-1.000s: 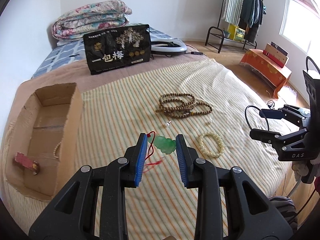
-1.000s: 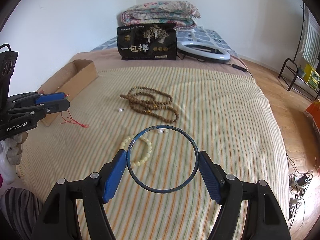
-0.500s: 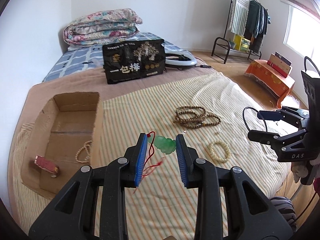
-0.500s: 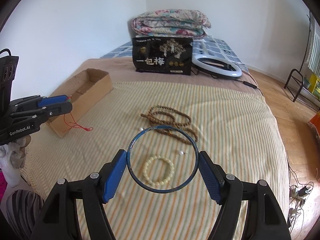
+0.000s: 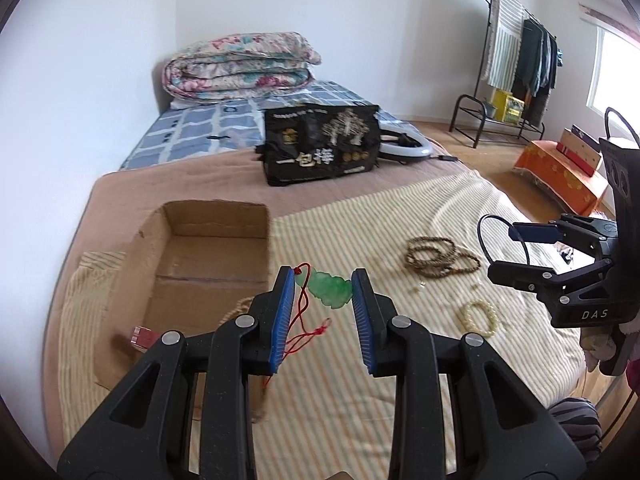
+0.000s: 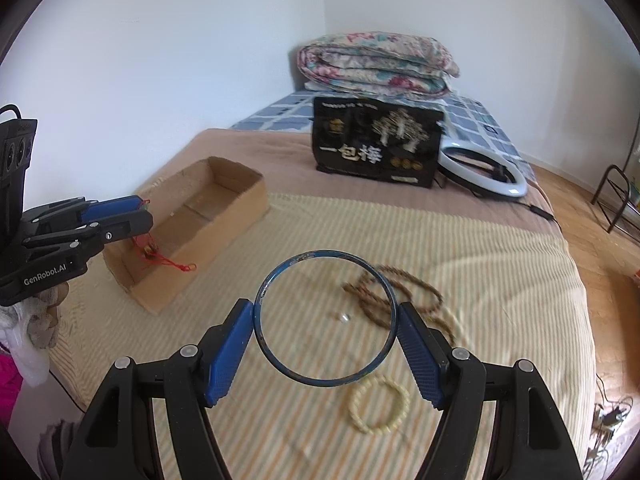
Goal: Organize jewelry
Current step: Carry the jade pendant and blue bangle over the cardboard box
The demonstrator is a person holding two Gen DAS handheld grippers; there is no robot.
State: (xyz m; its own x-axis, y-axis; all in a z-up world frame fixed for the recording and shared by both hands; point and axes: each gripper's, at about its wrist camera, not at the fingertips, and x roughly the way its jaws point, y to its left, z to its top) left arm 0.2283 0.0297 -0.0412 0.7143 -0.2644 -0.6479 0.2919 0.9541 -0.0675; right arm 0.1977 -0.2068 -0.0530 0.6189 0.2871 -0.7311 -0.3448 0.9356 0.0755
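The left hand-held gripper (image 5: 323, 294) is clamping the green pendant (image 5: 330, 289) just right of the cardboard box (image 5: 208, 240), lying ahead-left with its long axis running away, while the right hand-held gripper (image 6: 325, 332), farther off, is holding the blue bangle (image 6: 325, 318) widely.

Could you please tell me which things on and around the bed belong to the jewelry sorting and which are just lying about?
Part of the job:
- green pendant in the left tool
- blue bangle in the right tool
- cardboard box
- brown bead strand
- cream bead bracelet

Just lying about:
- black snack bag
- folded quilt
- ring light
- clothes rack
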